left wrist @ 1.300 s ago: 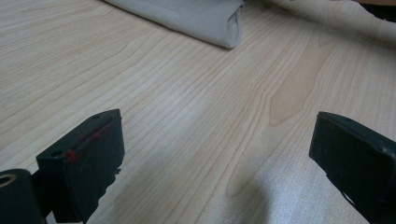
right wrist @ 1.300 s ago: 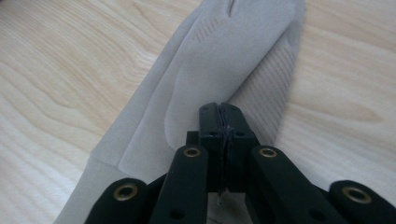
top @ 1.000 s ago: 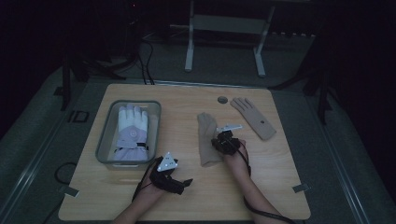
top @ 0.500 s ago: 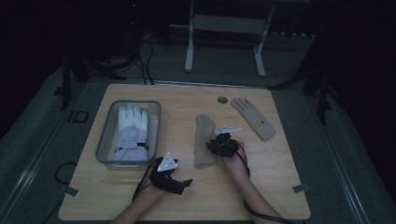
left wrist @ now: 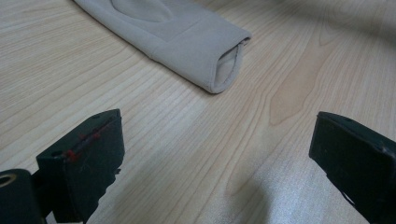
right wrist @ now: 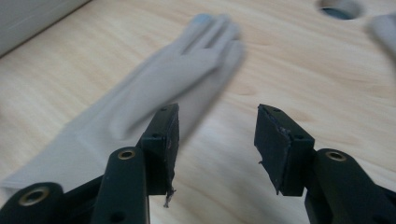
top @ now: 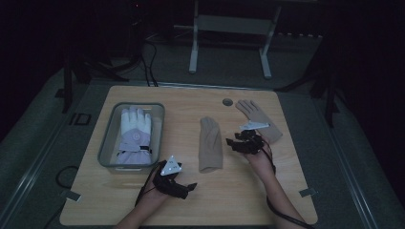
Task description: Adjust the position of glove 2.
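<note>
Pale wooden tabletop (top: 239, 191) holds a flat beige fabric glove (top: 210, 144) at its centre. Just right of it, the right gripper (top: 234, 142) has just been opening its jaws, nothing between them. Left gripper (top: 191, 187) rests near the glove's cuff, jaws spread wide.

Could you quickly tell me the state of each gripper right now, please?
Left gripper: open, holding nothing.
Right gripper: jaws just been opening, nothing between them.
</note>
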### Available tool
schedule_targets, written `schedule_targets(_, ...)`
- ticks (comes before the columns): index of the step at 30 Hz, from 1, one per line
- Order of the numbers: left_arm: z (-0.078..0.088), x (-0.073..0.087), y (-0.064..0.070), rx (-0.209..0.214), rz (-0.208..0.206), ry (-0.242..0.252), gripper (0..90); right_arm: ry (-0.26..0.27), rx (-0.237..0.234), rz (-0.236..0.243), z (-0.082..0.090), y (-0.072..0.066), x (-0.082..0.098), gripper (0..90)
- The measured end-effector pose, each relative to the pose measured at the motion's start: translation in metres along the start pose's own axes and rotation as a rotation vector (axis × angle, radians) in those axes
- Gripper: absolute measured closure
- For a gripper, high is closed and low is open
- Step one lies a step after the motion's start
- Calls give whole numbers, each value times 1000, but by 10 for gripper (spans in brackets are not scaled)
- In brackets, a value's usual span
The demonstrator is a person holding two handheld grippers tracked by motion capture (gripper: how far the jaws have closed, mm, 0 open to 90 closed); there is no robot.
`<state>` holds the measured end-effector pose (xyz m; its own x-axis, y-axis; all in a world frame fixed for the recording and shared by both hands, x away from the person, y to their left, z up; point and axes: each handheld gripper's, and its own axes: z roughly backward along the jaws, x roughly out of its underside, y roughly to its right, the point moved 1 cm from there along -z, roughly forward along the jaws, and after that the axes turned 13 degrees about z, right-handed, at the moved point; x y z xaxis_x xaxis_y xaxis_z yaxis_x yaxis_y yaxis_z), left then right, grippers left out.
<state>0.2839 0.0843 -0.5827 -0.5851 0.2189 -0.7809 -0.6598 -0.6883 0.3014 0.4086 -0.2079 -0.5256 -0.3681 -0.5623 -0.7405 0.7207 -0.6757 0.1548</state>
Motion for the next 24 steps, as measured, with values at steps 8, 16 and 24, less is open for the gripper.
schedule_targets(8, 0, 0, 0, 0, 0, -1, 37, 18, 76, -10, 20, 39, 3, 495)
schedule_targets(16, 0, 0, 0, -3, 4, 0, 37, -17, 143, -45, 29, 87, 8, 498)
schedule_targets(24, 0, 0, -1, -2, 8, 2, 37, -52, 194, -77, 26, 123, 14, 485)
